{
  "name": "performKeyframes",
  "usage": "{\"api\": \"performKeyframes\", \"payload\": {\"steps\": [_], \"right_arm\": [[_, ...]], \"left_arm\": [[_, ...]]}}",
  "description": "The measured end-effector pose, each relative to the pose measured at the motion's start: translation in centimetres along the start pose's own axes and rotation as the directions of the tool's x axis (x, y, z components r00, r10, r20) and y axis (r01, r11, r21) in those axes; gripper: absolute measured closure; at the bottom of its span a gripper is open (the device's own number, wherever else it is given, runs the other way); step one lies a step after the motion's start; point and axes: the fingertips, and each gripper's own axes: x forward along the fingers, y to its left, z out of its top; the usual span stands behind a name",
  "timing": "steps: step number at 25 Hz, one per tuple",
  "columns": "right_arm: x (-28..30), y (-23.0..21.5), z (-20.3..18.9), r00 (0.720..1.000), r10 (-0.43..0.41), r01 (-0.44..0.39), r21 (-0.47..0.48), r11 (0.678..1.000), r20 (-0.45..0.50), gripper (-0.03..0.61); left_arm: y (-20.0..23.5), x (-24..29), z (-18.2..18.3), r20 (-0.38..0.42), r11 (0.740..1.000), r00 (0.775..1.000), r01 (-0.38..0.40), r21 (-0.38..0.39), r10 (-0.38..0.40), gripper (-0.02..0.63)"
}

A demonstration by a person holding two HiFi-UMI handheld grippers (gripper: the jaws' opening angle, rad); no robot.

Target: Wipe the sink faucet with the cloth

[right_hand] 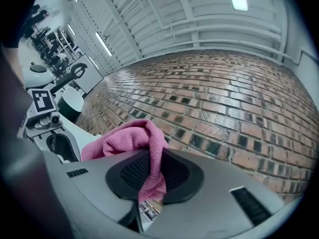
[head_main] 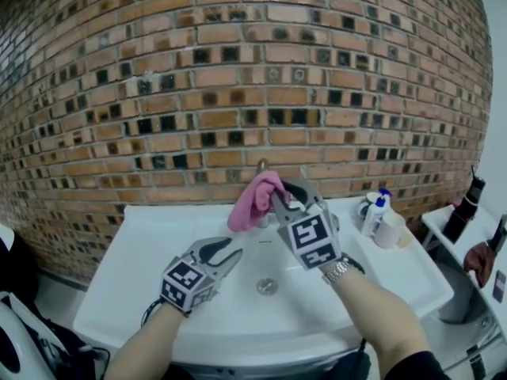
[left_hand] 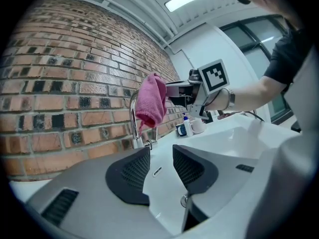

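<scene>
A pink cloth hangs over the top of the chrome faucet at the back of the white sink. My right gripper is shut on the cloth's right side, level with the spout. In the right gripper view the cloth is pinched between the dark pads. From the left gripper view the cloth drapes over the curved faucet. My left gripper hovers open above the basin with nothing between its fingers.
A brick wall rises straight behind the sink. Small bottles and a white cup stand on the rim at the back right. A dark bottle sits on a side shelf at the far right. The drain is at the basin's middle.
</scene>
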Motion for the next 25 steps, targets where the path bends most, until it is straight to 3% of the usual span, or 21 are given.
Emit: {"api": "performKeyframes", "payload": {"steps": [12, 25], "right_arm": [[3.2, -2.9, -0.2, 0.997, -0.063, 0.067, 0.106, 0.992, -0.037, 0.518], [6.0, -4.9, -3.2, 0.991, -0.066, 0.089, 0.214, 0.973, -0.113, 0.518]], "left_arm": [[0.2, -0.1, -0.1, 0.007, 1.000, 1.000, -0.003, -0.002, 0.003, 0.463], [-0.1, -0.1, -0.3, -0.003, 1.000, 1.000, 0.017, 0.001, -0.017, 0.463]]}}
